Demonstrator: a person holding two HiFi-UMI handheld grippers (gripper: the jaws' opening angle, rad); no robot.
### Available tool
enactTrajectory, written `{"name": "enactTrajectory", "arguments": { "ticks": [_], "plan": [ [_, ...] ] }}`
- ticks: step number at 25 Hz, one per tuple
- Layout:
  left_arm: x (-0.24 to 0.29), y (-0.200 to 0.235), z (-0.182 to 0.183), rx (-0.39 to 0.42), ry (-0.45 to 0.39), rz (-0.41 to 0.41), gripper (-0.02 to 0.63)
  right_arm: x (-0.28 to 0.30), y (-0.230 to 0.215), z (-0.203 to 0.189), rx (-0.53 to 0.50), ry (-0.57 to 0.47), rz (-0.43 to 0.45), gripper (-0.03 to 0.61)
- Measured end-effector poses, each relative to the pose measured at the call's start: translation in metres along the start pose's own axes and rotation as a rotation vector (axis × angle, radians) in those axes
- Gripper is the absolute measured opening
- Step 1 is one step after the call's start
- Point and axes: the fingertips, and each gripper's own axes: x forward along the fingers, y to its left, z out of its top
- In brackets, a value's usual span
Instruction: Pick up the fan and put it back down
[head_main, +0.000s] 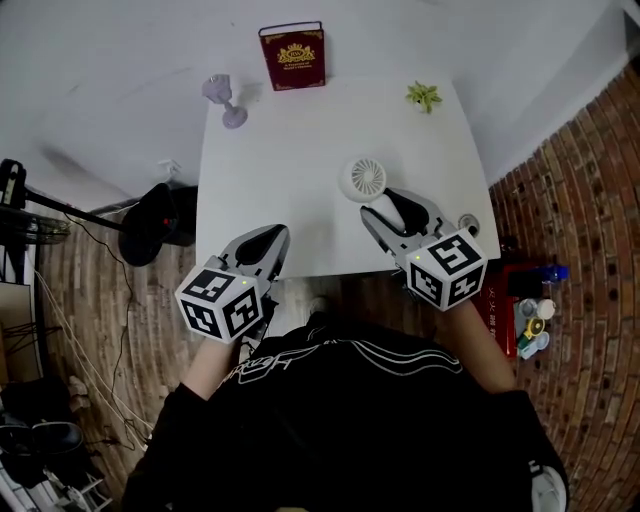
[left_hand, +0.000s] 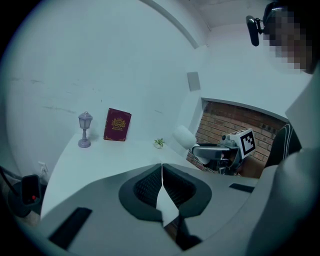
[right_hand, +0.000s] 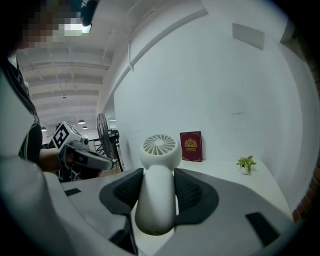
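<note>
Right gripper (right_hand: 157, 192) is clenched on the handle of the white fan (right_hand: 160, 147), which is held above the near edge of the table (head_main: 290, 160). Left gripper (left_hand: 162, 187) is closed, empty. Light, rigid, smooth plastic is judged; its handle is best gripped

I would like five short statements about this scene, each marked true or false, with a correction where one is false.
1. The right claw grips the fan by its handle. True.
2. The left claw is open. False: its jaws are together, with nothing between them.
3. The book lies flat in the middle of the table. False: it stands upright at the far edge.
4. The plant stands on the table, apart from the fan. True.
5. In the head view, the lamp stands left of the book. True.
</note>
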Motion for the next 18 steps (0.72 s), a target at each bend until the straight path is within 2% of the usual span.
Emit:
{"name": "enactTrajectory", "arguments": {
  "ticks": [6,18],
  "plan": [
    [-0.004,-0.015,-0.006,0.003,0.002,0.001,0.032,-0.027,0.015,0.012,-0.015,-0.053,0.021,0.192],
    [-0.007,-0.04,-0.018,0.009,0.007,-0.009,0.032,-0.058,0.028,0.012,-0.023,-0.079,0.036,0.192]
  ]
}}
